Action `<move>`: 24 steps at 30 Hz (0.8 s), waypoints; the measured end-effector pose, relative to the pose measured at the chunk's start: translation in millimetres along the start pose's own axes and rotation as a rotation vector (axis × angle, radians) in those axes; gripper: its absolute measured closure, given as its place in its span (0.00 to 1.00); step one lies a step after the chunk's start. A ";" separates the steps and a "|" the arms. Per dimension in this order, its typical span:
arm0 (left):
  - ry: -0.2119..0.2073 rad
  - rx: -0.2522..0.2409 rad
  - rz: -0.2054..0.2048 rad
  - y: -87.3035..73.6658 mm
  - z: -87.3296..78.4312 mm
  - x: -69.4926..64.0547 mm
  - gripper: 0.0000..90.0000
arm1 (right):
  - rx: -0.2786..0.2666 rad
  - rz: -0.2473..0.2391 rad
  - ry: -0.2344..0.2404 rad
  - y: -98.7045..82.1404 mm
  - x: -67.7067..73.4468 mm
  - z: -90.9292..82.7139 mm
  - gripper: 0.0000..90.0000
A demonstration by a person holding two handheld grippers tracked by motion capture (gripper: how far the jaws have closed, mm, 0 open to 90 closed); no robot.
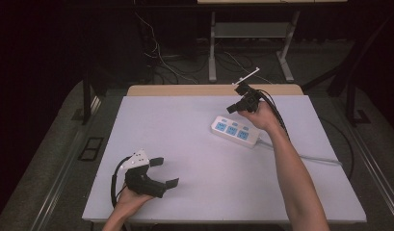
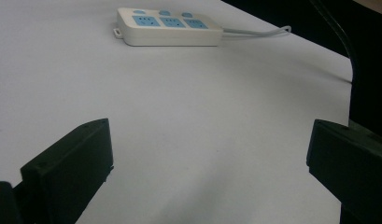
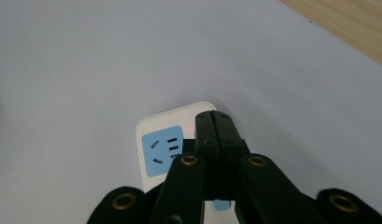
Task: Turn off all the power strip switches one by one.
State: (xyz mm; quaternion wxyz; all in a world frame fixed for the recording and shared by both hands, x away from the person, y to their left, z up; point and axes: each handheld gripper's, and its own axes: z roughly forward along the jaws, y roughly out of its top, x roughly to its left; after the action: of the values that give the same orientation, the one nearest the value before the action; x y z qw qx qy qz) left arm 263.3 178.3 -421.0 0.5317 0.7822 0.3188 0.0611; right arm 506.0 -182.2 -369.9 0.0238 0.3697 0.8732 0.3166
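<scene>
right gripper (image 3: 215,122) closed over power strip (image 3: 160,140); left gripper (image 1: 164,172) wide apart.

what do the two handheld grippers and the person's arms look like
Both grippers are black with two blocky jaws. The left gripper carries a grey three-cornered plate and a black cable; the right gripper shows brass-coloured pivot screws, a white rod on top and a black cable. Both forearms are bare, no sleeves.
</scene>
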 end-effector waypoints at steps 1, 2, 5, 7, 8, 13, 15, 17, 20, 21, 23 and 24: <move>-0.001 -0.001 0.000 -0.1 0.0 0.1 0.00 | 0.001 -0.001 0.001 0.2 0.2 1.6 1.00; -0.001 -0.001 0.000 -0.1 0.0 0.2 0.00 | 0.002 0.001 0.004 0.2 0.3 3.2 1.00; -0.001 0.000 0.001 0.0 0.0 0.0 0.00 | 0.012 0.004 0.008 -0.4 1.0 8.8 1.00; -0.001 -0.001 0.001 0.1 0.0 -0.1 0.00 | 0.016 0.006 0.011 -0.5 1.6 12.2 1.00; -0.001 -0.002 0.000 0.0 -0.1 0.0 0.00 | 0.019 0.003 0.013 -0.7 1.5 14.4 1.00; -0.001 -0.003 -0.001 0.1 -0.5 0.2 0.00 | 0.017 0.013 0.028 -2.1 0.5 22.2 1.00; -0.002 -0.003 0.000 0.1 -0.4 0.2 0.00 | 0.020 0.017 0.031 -3.0 -0.4 24.9 1.00; -0.002 -0.003 0.000 0.1 -0.4 0.3 0.00 | 0.021 0.019 0.034 -3.8 -0.6 27.2 1.00; -0.001 -0.003 0.000 0.2 -0.4 0.2 0.00 | 0.027 0.021 0.036 -4.5 -0.1 30.4 1.00; 0.000 -0.003 0.001 0.2 -0.5 0.2 0.00 | 0.026 0.019 0.037 -4.6 -0.1 31.4 1.00; 0.000 -0.004 0.001 0.2 -0.6 0.2 0.00 | 0.029 0.026 0.039 -4.8 0.6 33.4 1.00; 0.000 -0.004 0.001 0.2 -0.7 0.2 0.00 | 0.032 0.026 0.040 -4.9 0.7 34.3 1.00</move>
State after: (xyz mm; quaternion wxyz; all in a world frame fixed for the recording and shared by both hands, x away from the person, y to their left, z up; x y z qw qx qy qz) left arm 263.3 179.0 -420.5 0.5333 0.7814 0.3182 0.0617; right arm 511.9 -165.9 -399.9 -0.0036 0.3748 0.8737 0.3100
